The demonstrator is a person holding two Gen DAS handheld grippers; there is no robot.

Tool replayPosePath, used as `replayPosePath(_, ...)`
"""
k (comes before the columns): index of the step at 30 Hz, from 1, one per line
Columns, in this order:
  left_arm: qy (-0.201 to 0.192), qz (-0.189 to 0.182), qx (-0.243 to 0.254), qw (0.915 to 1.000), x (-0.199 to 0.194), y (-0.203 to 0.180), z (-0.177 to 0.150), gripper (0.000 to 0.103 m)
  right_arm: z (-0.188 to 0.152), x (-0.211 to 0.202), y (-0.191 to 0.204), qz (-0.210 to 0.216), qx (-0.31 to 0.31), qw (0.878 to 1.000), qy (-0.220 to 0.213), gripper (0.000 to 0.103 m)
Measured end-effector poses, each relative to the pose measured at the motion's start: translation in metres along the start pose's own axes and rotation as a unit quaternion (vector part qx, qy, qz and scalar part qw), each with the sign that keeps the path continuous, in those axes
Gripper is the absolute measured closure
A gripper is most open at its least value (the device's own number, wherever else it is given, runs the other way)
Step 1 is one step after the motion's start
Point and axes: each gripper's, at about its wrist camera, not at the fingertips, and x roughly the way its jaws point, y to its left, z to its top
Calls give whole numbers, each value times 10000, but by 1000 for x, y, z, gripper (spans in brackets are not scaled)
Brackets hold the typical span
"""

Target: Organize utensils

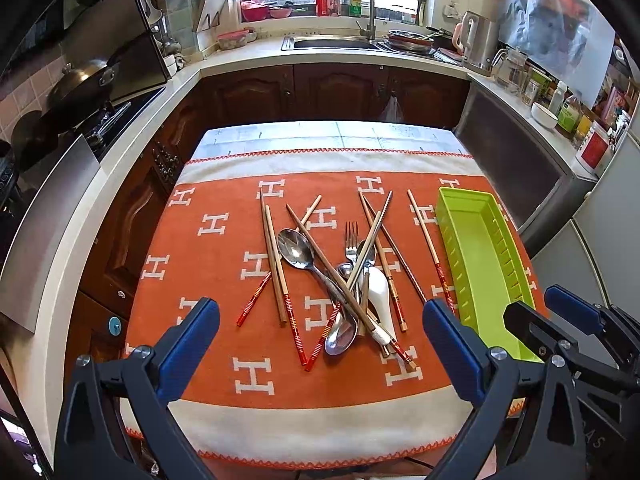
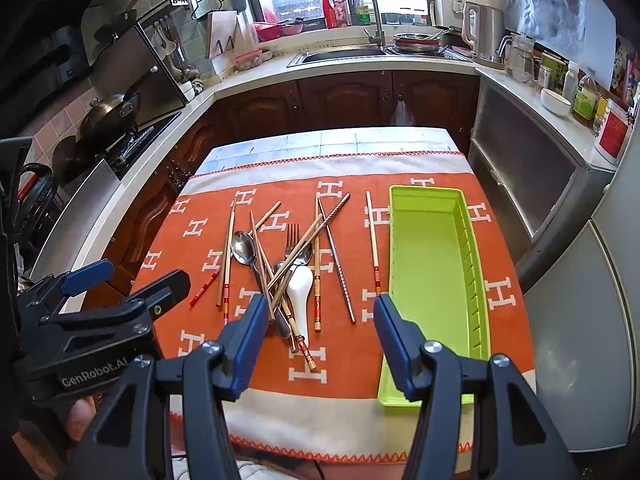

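While nothing is yet lifted, we hold the left gripper (image 1: 320, 344) and the right gripper (image 2: 318, 338) spread wide and empty above the near edge of the orange letter-patterned cloth (image 1: 216, 264). The heap of wooden chopsticks, steel spoons, a fork and a white ceramic spoon (image 1: 340, 276) lies at centre; the long lime-green plastic tray (image 2: 428, 264) stands empty to its right. We judge it best to take the lone outlying red-banded chopstick (image 2: 374, 240) first, pinching mid-shaft. Beyond lie dark wooden cabinets (image 1: 332, 88) and a steel sink (image 1: 332, 43).
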Motion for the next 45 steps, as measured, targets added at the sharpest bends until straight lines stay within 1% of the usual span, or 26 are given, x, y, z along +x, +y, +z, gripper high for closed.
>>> replayPosePath(21, -194, 12, 88, 9998, -9, -2, 2, 4, 3, -11, 5, -146, -125, 9996, -189, 48)
replayPosePath(27, -233, 20, 92, 9997, -10, -2, 3, 4, 2, -16, 9, -266, -204, 9990, -306, 48)
replayPosePath(45, -271, -35, 82, 9996, -13, 0, 1, 4, 2, -20, 11, -234, -216, 9989, -343, 49)
